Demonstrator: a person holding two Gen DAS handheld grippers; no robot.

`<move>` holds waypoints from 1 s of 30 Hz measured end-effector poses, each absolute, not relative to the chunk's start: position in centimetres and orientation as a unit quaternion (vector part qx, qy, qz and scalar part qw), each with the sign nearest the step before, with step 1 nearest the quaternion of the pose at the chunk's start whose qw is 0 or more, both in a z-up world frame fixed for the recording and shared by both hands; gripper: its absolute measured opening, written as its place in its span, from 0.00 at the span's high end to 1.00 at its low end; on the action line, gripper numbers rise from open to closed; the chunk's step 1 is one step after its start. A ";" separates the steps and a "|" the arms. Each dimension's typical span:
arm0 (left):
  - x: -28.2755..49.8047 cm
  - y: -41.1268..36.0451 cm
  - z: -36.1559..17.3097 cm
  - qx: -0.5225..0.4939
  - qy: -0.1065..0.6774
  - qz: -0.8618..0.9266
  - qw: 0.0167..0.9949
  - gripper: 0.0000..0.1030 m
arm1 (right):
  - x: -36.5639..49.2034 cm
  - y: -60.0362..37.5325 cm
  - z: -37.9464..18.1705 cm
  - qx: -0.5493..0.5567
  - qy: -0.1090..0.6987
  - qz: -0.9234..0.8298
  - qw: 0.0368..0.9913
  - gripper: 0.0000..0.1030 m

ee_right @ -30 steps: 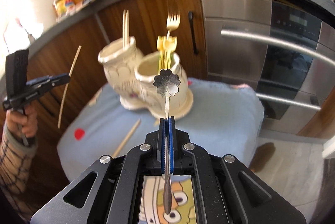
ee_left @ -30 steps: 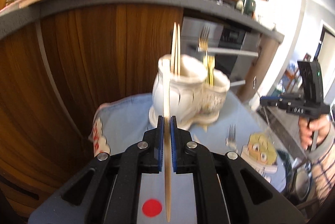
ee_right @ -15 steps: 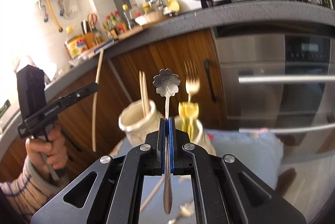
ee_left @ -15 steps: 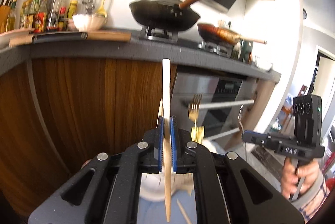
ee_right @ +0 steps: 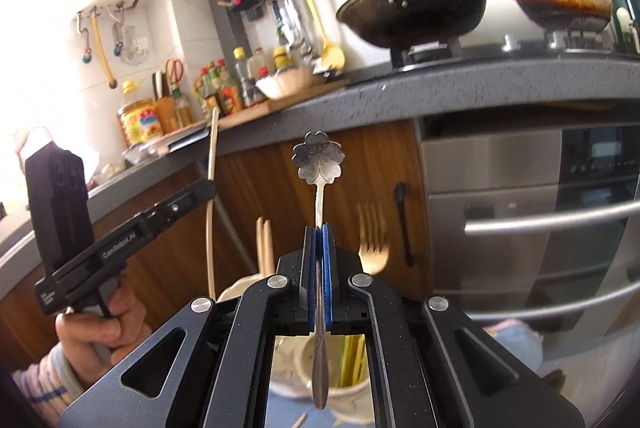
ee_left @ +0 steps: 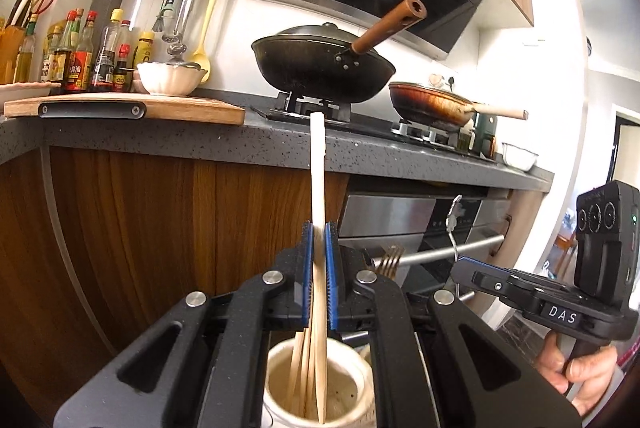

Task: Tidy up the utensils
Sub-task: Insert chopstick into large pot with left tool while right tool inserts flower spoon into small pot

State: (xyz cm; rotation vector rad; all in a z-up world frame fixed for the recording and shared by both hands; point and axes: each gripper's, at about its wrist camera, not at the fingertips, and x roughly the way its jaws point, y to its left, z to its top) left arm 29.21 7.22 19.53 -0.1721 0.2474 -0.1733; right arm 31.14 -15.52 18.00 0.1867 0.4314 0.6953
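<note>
Nearly done — left gripper clamping chopstick over jar; right gripper pinching spoon above, prob., fork jar — both unreleased.

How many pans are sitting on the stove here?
2: a black wok with a brown handle, and a reddish-brown frying pan just to its right in the left wrist view. Nothing suggests a hidden third one.

Left gripper upright, jaws clamped on wooden chopstick, held by left hand at grip. Right gripper upright, jaws pinched on flower-ended spoon, right hand wrapped round handle.
</note>
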 end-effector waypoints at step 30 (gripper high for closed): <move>28.8 5.9 10.9 -0.060 0.183 -0.063 0.979 0.94 | 30.8 -12.2 9.8 0.024 0.243 0.293 0.924 0.96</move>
